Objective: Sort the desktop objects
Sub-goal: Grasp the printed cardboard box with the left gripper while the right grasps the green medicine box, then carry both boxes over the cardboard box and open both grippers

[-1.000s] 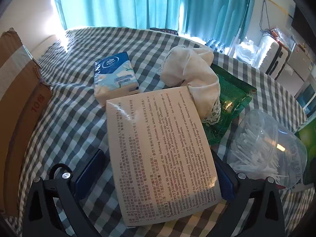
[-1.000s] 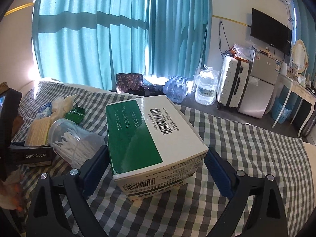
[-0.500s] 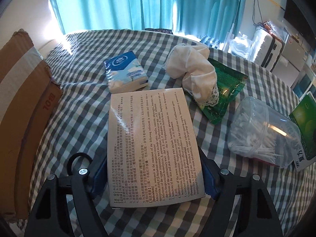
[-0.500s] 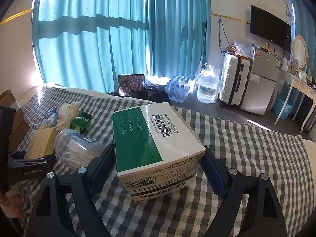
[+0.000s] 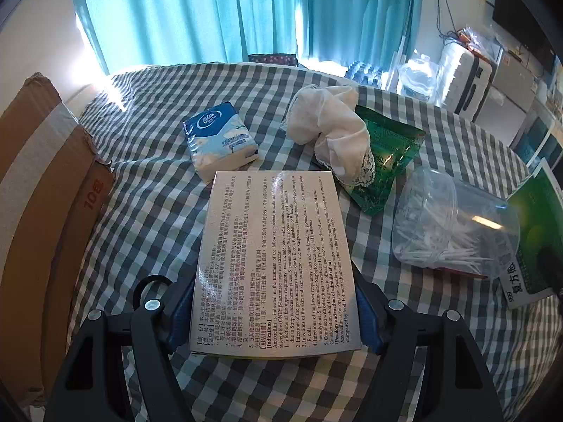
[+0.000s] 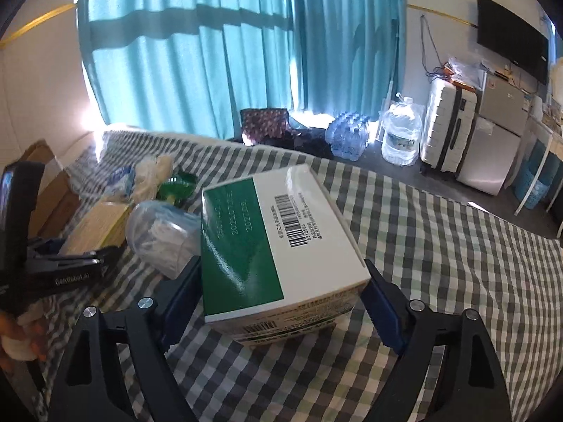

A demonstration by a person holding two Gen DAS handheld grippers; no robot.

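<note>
Nearest in the left wrist view, the left gripper (image 5: 274, 316) has its blue pads pressed against both long sides of the flat medicine box (image 5: 276, 263) with printed text — clamped on it, the jaws having just been closing. The box lies flat on the checked tablecloth (image 5: 140, 218), its near end between the pads, likely so it can be lifted in one go.

In the right wrist view, the right gripper (image 6: 281, 295) straddles the green-and-white carton (image 6: 278, 246). Its left pad looks to be touching the carton's side; the right pad sits at the near corner, and contact there is hard to judge — a grip seems likely but is not certain.

Beyond the flat box lie a tissue pack (image 5: 220, 139), a crumpled white cloth (image 5: 330, 130) draped over a green sachet (image 5: 387, 154), and a clear tub of cotton swabs (image 5: 454, 221) on its side. A cardboard box (image 5: 38, 190) stands at the left edge, perhaps the sorting destination.
</note>
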